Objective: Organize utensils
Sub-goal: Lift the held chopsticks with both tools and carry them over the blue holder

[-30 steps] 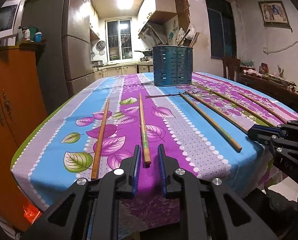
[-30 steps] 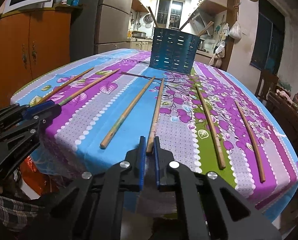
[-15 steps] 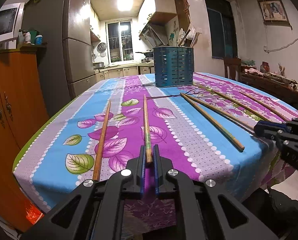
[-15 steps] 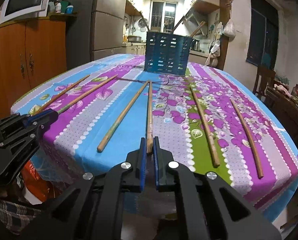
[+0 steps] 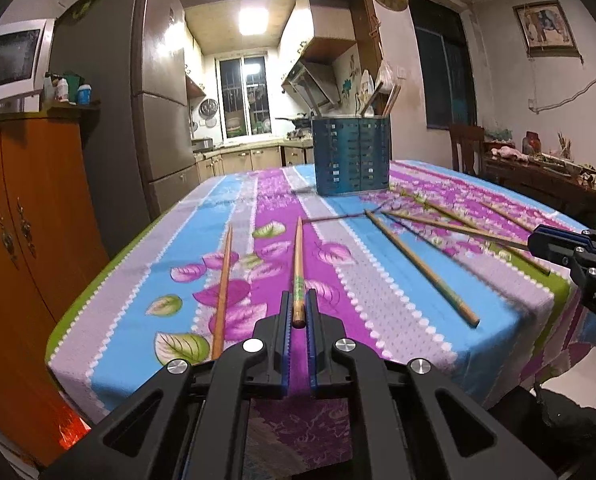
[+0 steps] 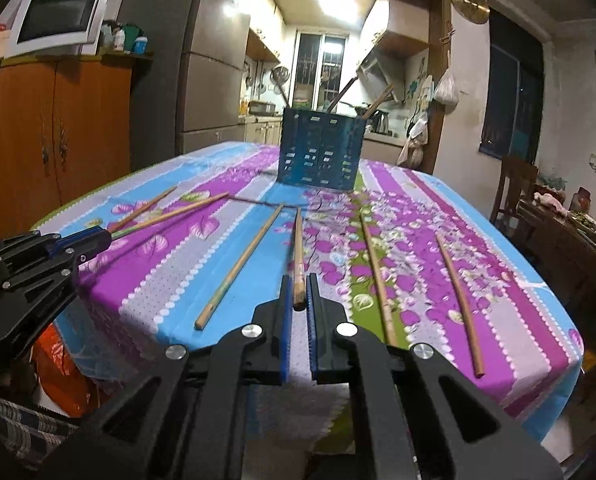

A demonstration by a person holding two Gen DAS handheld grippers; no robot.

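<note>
Left wrist: left tongs (image 5: 298, 316) and right tongs (image 6: 298, 300) each pinch one chopstick; four loose on table (image 6: 529, 320), holder (image 6: 319, 152) has few.

Count, right wrist view: six chopsticks in view over the tablecloth — one (image 6: 297, 256) between the right gripper's fingers, one (image 6: 170, 216) at the left gripper, four lying loose (image 6: 240, 266) (image 6: 377, 276) (image 6: 459, 300) (image 6: 144, 208). One blue utensil holder (image 6: 319, 152), with three handles protruding. Two grippers: right (image 6: 298, 292), left (image 6: 98, 240).

Black tool (image 5: 298, 300) frames, blue pads, silver screws
</note>
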